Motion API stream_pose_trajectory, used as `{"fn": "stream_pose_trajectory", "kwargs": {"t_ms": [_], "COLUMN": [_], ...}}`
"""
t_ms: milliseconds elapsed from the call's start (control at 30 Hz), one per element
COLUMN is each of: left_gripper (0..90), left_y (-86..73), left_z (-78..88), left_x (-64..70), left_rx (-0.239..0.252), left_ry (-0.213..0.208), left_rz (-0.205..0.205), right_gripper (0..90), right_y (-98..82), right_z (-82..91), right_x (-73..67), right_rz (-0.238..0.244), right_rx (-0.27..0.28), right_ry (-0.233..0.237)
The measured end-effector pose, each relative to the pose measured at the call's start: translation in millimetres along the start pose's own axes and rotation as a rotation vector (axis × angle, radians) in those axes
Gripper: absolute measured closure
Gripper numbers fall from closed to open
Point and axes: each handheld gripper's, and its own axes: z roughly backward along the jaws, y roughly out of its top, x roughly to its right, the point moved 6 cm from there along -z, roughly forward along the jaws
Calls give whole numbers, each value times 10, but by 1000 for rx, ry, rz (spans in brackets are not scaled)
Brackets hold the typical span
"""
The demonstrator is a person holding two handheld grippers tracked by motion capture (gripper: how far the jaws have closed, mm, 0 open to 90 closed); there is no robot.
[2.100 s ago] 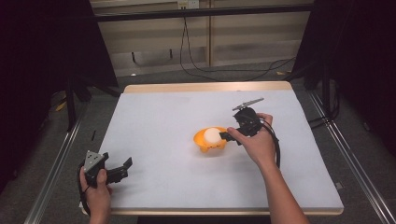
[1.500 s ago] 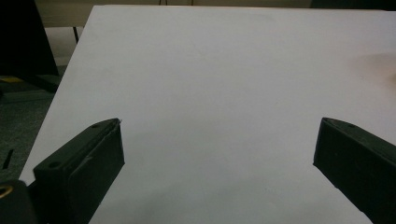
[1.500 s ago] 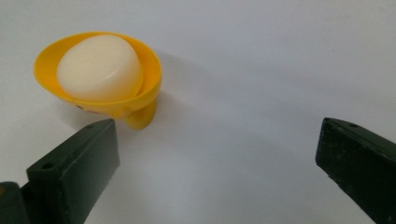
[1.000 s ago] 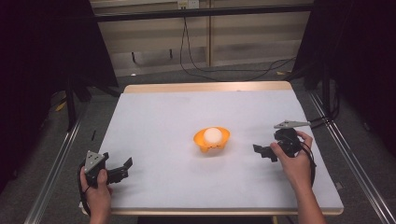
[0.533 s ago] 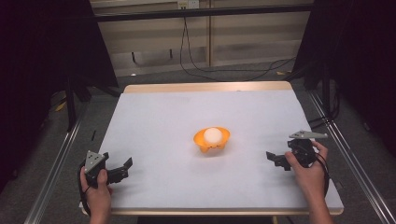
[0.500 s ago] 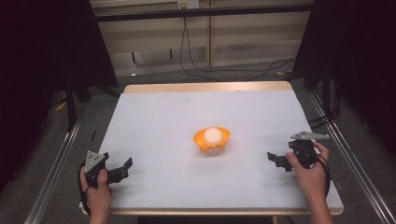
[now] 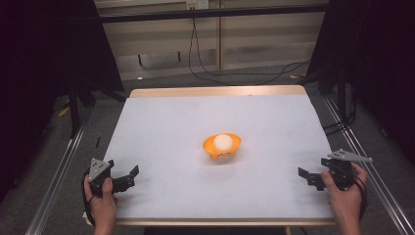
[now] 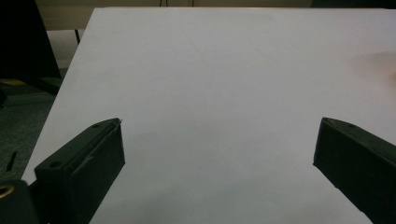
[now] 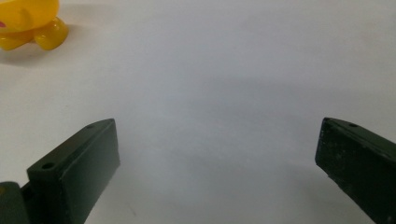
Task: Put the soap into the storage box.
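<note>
Near edge of tabletop (image 7: 195, 122), at about 7 o'clock: left tool (image 7: 128, 177) in left hand (image 7: 102, 205), jaws spread wide with bare white surface between them, nothing held. At about 5 o'clock: right tool (image 7: 308, 178) in right hand (image 7: 345, 196), jaws likewise wide apart and empty, grey three-cornered plate (image 7: 349, 156) on top. Both tools low at the near edge, well apart from each other, pointed inward across the tabletop.

Centre of tabletop: orange bowl (image 7: 221, 148) on small rounded feet, white ball (image 7: 223, 142) resting inside. Well apart from both tools, nothing standing between bowl and either one. In right gripper view, part of the bowl at 11 o'clock, yellow-orange foot on the white surface, far beyond the open jaws. In left gripper view, a faint orange blur at 3 o'clock by the frame edge, too soft to tell more.

Beyond the far edge at 12 o'clock: wooden rim of the tabletop, then floor with black cables (image 7: 244, 73) looping down from a wall. Metal rails (image 7: 58, 171) along the left and right sides, dark curtains (image 7: 44, 54) at 10 and 2 o'clock
</note>
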Motion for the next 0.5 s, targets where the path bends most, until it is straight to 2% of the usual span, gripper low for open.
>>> {"fn": "stream_pose_trajectory", "kwargs": {"t_ms": [100,233,500], "left_gripper": [18,18,18], "left_y": [0,0,-1], "left_z": [0,2,8], "left_x": [-1,-5,1], "left_rx": [1,2,6], "left_ry": [-1,-6,0], "left_rz": [1,3,2], "right_gripper": [0,0,0], "right_y": [-90,-139,-218], "right_z": [90,171,291], "right_x": [108,172,208], "right_rz": [-25,-45,-62], "right_rx": [11,27,106], "right_ry": [-18,-27,-30]}}
